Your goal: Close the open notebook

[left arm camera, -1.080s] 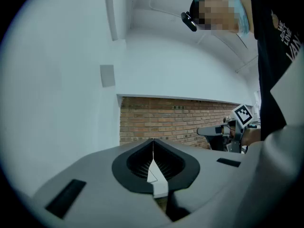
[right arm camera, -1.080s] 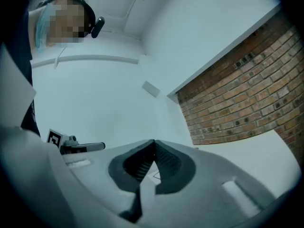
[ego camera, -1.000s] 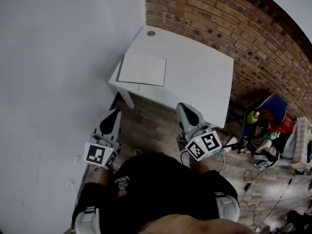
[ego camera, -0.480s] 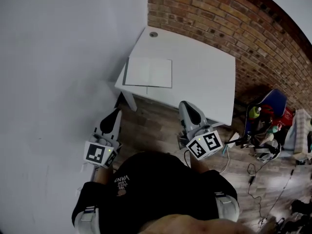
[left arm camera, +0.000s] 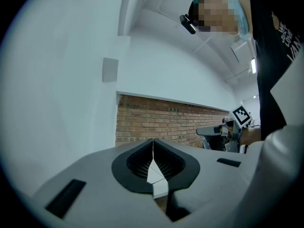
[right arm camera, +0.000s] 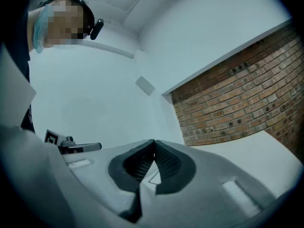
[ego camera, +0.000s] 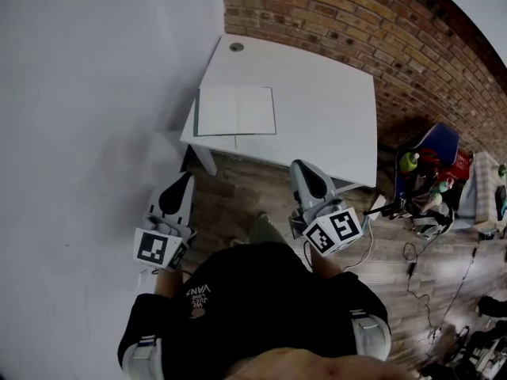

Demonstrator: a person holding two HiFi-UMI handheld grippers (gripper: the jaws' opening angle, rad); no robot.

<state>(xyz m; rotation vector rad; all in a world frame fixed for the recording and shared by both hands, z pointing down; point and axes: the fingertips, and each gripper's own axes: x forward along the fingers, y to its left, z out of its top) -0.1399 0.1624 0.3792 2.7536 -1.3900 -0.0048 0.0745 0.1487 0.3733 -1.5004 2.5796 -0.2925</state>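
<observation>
The open notebook [ego camera: 236, 111] lies flat with pale blank pages at the near left corner of the white table [ego camera: 325, 109]. Both grippers hang in front of the table, over the wooden floor, short of its near edge. My left gripper [ego camera: 186, 179] is shut and holds nothing; its jaws meet at the tip in the left gripper view [left arm camera: 153, 142]. My right gripper [ego camera: 300, 167] is shut and holds nothing too, its tips touching in the right gripper view [right arm camera: 154, 142]. Neither gripper touches the notebook.
A white wall [ego camera: 87, 93] runs along the left and a brick wall [ego camera: 372, 22] stands behind the table. A cable hole [ego camera: 236, 47] sits at the table's far left corner. A blue seat with bags and cables [ego camera: 424, 188] clutters the floor at the right.
The person has stepped along and a shoe now shows between the grippers. The table and notebook sit squarer in the head view. Both grippers stay shut in front of the table.
</observation>
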